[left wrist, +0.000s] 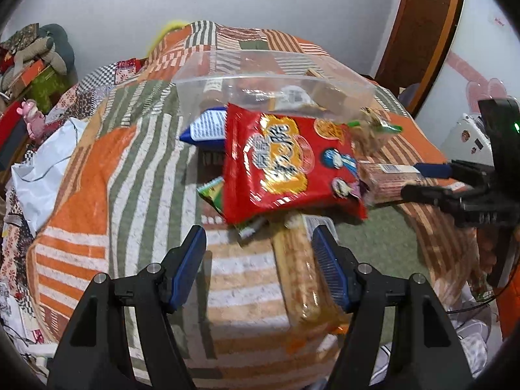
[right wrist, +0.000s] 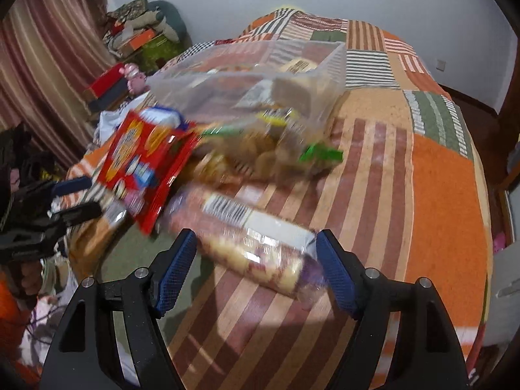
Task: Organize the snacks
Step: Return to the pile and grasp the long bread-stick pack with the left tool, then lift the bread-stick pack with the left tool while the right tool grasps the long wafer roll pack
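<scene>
- The left gripper [left wrist: 260, 256] stands open, nothing pressed between its pads; a long clear-wrapped biscuit pack [left wrist: 297, 279] lies just below and between the fingers, nearer the right-hand pad, so a grasp on it looks like the step in hand.
- The right gripper [right wrist: 256, 265] is also open and holds nothing; its fingers straddle a clear roll of round biscuits [right wrist: 250, 243] lying crosswise on the bed.
- Both packs lie flat on the patchwork bedspread [right wrist: 448, 201], apart from the heap, probably so that each can be taken singly.
- Beyond them the loose snacks crowd together: a red snack bag [left wrist: 286, 162] rests tilted on top of a blue packet [left wrist: 204, 126] and a green-edged one [left wrist: 211, 193].
- The clear plastic bin [left wrist: 273, 87] stands just behind the heap, already holding a few items; I judge it the place for sorting.
- To the right of the bin the bedspread lies bare, giving room to swing; on the other side, clutter sits near the bed's edge.
</scene>
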The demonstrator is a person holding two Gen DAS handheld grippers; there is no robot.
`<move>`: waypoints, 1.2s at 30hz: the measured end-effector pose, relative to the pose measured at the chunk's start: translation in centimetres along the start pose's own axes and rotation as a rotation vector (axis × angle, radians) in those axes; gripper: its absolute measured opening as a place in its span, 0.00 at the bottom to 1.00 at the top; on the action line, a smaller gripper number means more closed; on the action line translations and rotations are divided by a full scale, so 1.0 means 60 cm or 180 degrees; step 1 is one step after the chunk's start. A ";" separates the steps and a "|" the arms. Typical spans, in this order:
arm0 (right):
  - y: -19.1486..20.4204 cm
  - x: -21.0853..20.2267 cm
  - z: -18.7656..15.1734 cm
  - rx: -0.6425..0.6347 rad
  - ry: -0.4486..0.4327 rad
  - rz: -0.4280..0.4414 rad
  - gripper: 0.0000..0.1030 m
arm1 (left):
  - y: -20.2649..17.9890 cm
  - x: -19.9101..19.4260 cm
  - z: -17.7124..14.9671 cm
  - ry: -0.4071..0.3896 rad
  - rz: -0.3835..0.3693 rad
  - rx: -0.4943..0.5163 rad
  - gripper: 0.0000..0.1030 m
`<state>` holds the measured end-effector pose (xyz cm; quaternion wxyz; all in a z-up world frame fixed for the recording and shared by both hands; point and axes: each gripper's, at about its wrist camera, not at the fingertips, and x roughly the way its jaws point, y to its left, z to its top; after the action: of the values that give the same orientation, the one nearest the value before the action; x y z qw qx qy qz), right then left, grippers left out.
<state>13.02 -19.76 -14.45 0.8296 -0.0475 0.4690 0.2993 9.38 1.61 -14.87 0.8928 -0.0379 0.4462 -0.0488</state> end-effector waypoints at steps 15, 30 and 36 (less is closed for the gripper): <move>0.034 0.017 0.022 -0.0334 -0.0099 -0.0049 0.73 | -0.032 0.022 -0.030 0.0146 -0.0284 -0.0061 0.66; 0.050 0.002 -0.019 -0.0233 0.0082 0.0177 0.54 | -0.019 0.006 -0.052 -0.0017 -0.0237 -0.0037 0.35; 0.063 -0.007 -0.019 -0.0235 -0.0096 0.0095 0.54 | -0.005 -0.007 -0.065 -0.0080 -0.0256 -0.0093 0.27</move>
<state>9.94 -17.25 -14.00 0.8297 -0.0666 0.4457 0.3294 6.00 1.25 -16.83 0.8950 -0.0695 0.4337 -0.0776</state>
